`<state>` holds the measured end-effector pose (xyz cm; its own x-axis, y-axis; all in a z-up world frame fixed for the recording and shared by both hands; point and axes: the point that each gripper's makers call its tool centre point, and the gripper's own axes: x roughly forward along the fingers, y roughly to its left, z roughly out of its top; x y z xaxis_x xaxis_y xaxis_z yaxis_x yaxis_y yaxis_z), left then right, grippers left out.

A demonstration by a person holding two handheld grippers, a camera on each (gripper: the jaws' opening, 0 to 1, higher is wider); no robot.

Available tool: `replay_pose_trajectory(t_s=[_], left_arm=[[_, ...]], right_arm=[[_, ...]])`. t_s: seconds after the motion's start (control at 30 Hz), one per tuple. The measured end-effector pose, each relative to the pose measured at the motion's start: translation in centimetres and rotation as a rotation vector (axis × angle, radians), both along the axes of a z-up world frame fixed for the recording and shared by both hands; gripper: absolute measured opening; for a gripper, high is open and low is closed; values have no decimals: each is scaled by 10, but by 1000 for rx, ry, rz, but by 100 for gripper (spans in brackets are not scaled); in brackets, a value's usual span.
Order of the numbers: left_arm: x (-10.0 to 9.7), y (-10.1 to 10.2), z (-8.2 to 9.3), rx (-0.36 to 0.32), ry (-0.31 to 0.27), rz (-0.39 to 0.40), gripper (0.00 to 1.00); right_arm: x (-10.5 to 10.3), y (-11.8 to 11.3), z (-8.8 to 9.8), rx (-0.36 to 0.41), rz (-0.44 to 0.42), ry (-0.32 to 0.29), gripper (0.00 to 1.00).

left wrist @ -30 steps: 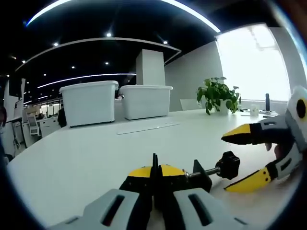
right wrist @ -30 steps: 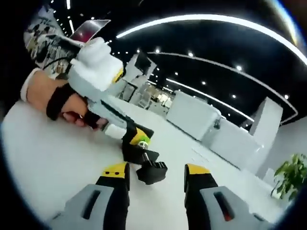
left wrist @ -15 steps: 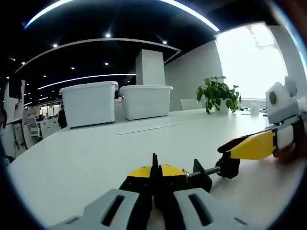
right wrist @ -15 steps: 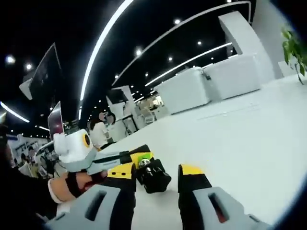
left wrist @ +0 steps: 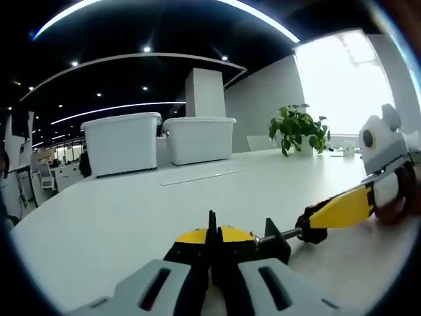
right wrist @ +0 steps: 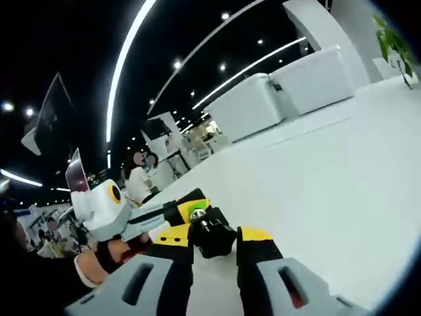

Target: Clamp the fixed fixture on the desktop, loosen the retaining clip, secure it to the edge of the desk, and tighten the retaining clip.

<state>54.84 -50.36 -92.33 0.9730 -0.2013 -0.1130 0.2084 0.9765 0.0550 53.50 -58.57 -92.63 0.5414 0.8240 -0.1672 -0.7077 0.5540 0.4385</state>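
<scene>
Two white lidded storage bins (left wrist: pixel 123 141) and (left wrist: pixel 198 138) are being seen side by side at the far side of the white desk (left wrist: pixel 131 210); their lids are on, so their contents cannot be told. A potted plant (left wrist: pixel 299 129) is standing to their right, well apart from them.

The black fixture (left wrist: pixel 260 242) is lying on the desk near the left gripper view's bottom edge. It is being pinched by the left gripper (left wrist: pixel 212 245), whose yellow-tipped jaws are pressed nearly together on the fixture's body. A threaded screw is running from the fixture to a black knob (left wrist: pixel 312 230) at its right end.

The right gripper (right wrist: pixel 216 236) is being held low over the desk, its jaws closed in on either side of the knob (right wrist: pixel 212 234) and touching it. In the left gripper view the right gripper (left wrist: pixel 314 220) is reaching in from the right, its yellow jaw lying across the knob. In the right gripper view the left gripper (right wrist: pixel 187 210) is being gripped by a hand (right wrist: pixel 105 257) at the lower left, with a dark strap across the hand.
</scene>
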Motion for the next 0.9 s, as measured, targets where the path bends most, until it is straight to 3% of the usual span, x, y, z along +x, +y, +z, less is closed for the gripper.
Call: replay_pose_trajectory(t_s=[0.07,0.1,0.17,0.3,0.43,0.53,0.7,0.9], left_arm=[[0,0,0,0,0,0,4],[0,0,0,1,0,0,4],[0,0,0,0,0,1,4],[0,0,0,1,0,2,4],[0,0,0,2,0,2,4],[-1,0,0,1,1,3,4],[0,0,0,-4,2,6,4],[0,1,0,-9,4,9,4]], right_arm=[[-1,0,1,-24,-7,-33,23],[-2,1,1,-81,5,-109,23],[-4,1,4,-125,3,-193,23],[-13,4,8,-259,26,-442,22],[-18,6,9,-388,31,-625,22],[-21,8,9,-514,46,-811,22],[-23,9,7,-554,39,-847,22],[-21,10,4,-652,44,-960,22]])
